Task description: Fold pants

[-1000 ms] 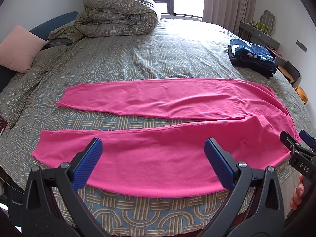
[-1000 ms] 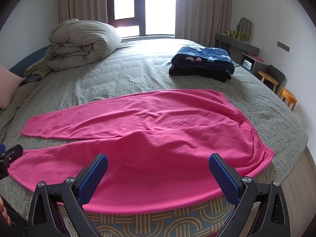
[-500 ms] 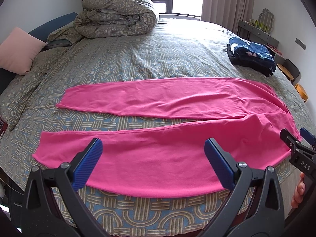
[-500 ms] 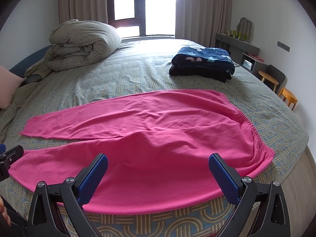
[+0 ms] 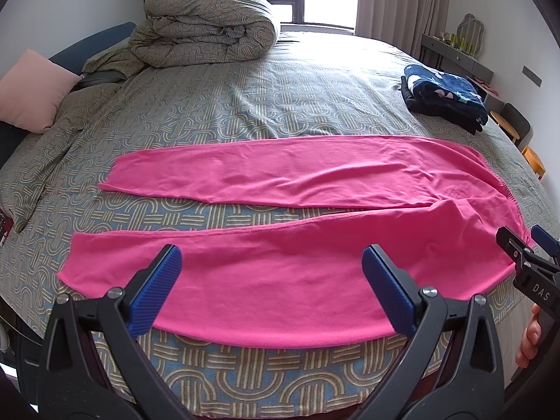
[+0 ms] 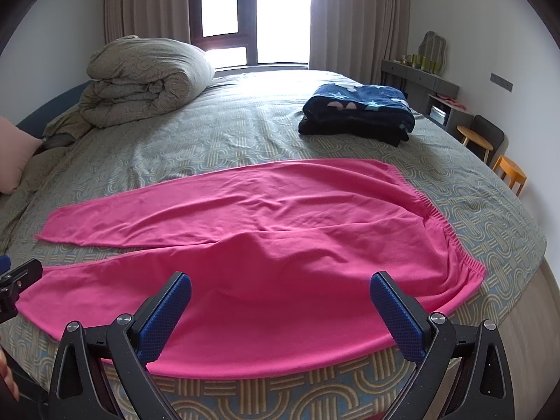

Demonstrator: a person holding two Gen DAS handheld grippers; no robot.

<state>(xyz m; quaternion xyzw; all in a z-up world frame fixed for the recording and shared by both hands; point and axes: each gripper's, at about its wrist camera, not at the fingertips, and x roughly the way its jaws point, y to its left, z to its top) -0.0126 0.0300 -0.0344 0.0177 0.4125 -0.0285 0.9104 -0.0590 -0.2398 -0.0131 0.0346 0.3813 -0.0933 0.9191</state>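
The pants are lying flat across the near side of the bed, long axis running left to right, cuffs pointing left, waistband off to the right. The near leg's edge is hanging just over the mattress edge, right in front of both tools.

On the left, the left gripper is hovering above the near leg with its jaws spread wide, gripping nothing. It is nearer the cuff end. Moving right, the right gripper is hovering over the seat, also wide apart and empty, and it is nearer the waistband. I'd judge each hand is lining up on its own end of that near leg, ready to carry it over the far one.

Counting up: one pair of pants, two legs splayed apart, two grippers. Behind them, one rolled duvet, one pink pillow, one dark folded stack at far right.
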